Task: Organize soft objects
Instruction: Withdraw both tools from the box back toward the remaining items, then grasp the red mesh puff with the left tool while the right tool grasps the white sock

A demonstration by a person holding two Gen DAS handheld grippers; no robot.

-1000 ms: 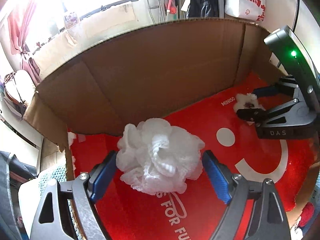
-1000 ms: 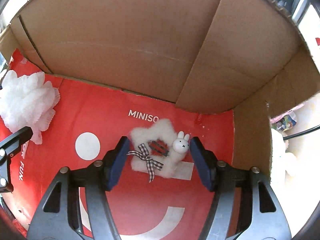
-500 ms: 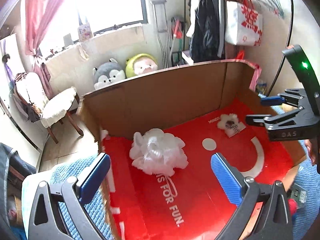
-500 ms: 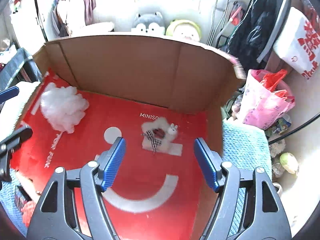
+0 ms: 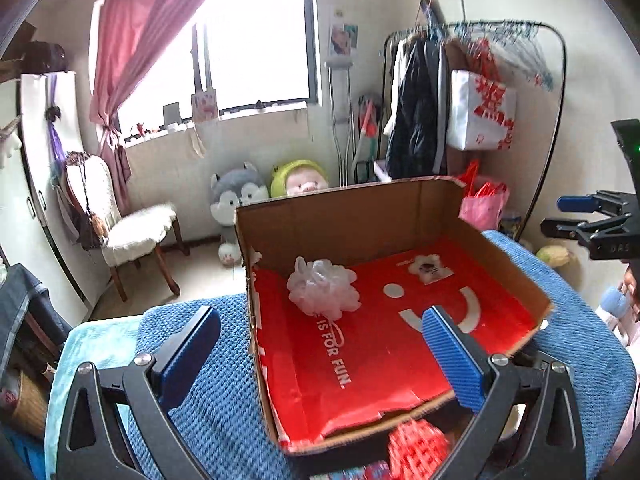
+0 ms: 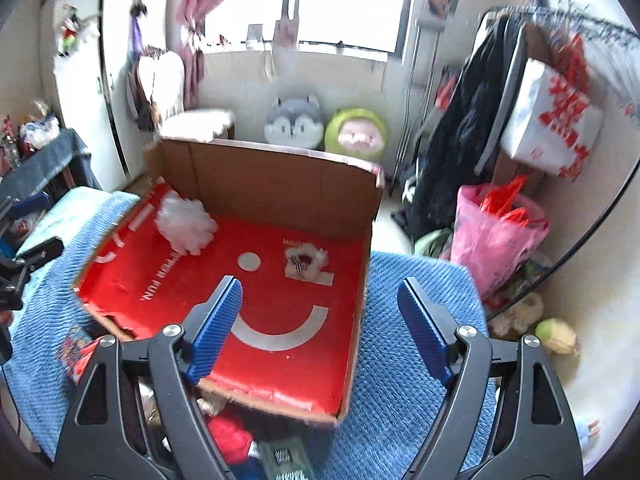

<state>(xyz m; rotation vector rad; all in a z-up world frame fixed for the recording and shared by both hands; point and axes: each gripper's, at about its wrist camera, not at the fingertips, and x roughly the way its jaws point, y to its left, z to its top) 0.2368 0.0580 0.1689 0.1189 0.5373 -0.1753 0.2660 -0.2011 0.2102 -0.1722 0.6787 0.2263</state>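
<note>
**Both grippers empty above the lined box**

The left gripper (image 5: pixel 320 354) has its blue ribbed fingers (image 5: pixel 452 354) spread wide apart, holding nothing. The right gripper (image 6: pixel 320 328) is likewise spread, its blue fingers (image 6: pixel 218 326) empty. Both hang above the near edge of the open brown cardboard box (image 5: pixel 352 216), which rests on a blue knitted blanket (image 5: pixel 224 408).

A red printed liner (image 6: pixel 280 364) with white lettering and a smile mark covers the box floor. On it lie two soft things, well apart. The white mesh bath pouf (image 5: pixel 323 289) sits near the back left corner; it is round, with no clear long axis. The small white fluffy star-shaped plush with a checked bow and bunny head (image 6: pixel 306 261) lies flat toward the back right. Its pointing is too small to tell.
</note>
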